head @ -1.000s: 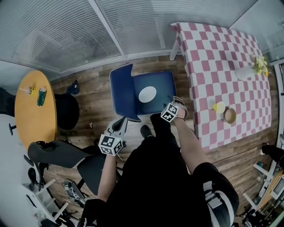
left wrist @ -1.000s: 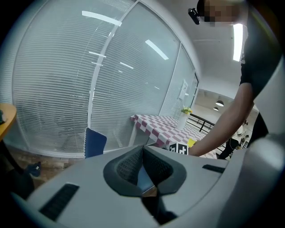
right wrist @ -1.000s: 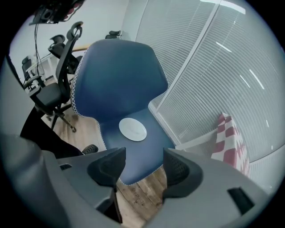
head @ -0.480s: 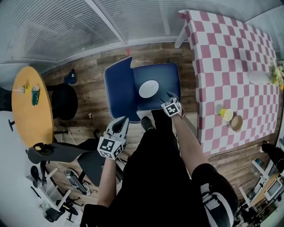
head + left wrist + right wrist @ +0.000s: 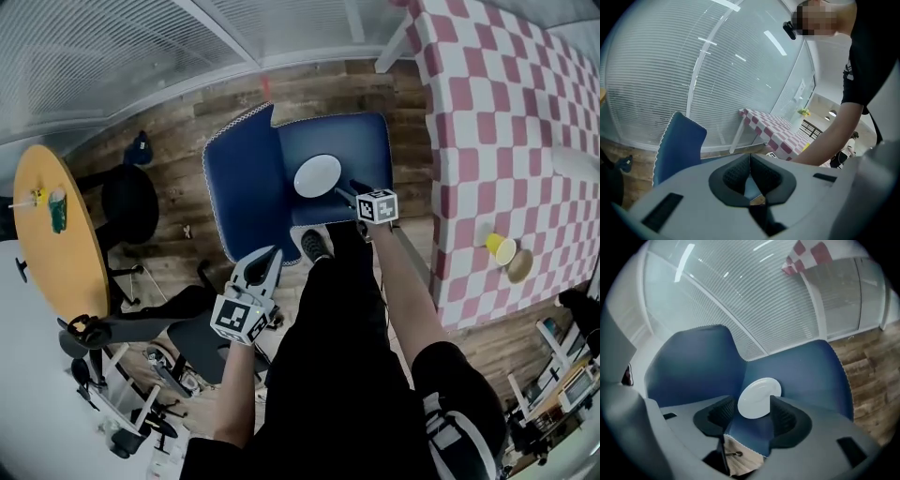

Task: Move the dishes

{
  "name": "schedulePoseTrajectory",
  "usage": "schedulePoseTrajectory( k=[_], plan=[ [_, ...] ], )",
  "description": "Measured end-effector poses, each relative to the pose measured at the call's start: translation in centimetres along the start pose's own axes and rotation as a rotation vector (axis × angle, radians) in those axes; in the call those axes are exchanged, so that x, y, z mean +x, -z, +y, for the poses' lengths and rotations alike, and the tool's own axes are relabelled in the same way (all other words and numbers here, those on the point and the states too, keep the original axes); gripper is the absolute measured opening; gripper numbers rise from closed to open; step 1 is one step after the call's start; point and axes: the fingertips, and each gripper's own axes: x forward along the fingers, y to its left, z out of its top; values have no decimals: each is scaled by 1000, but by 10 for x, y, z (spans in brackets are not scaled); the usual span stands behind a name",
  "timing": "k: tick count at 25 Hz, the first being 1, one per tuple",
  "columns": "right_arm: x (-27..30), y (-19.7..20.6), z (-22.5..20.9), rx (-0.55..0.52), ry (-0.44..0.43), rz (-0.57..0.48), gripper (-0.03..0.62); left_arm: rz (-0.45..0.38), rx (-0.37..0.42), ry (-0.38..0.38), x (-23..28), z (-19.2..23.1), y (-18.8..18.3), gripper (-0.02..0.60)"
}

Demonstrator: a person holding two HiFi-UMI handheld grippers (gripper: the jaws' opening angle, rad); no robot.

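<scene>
White plate (image 5: pixel 317 175) rests on the blue chair (image 5: pixel 361 148) just ahead of the right claw (image 5: pixel 349 190), whose parted, empty jaws have just narrowed slightly; the left claw (image 5: pixel 265 262) is closed on nothing.

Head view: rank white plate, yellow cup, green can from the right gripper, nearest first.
1. White plate, on blue chair, centre.
2. Yellow cup, on checked table, right.
3. Green can, on round table, far left.
</scene>
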Motion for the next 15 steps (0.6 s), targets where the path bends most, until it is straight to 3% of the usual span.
schedulePoseTrajectory(
  k=[4, 10, 15],
  plan=[
    [29, 5, -16, 94, -60, -3, 258, 19, -24, 16, 17, 9, 14, 23],
    [70, 27, -45, 111, -73, 60, 237, 45, -40, 23, 34, 21, 35, 23],
    [96, 25, -65, 163, -27, 50, 220, 52, -60, 5, 37, 38, 41, 23]
  ],
)
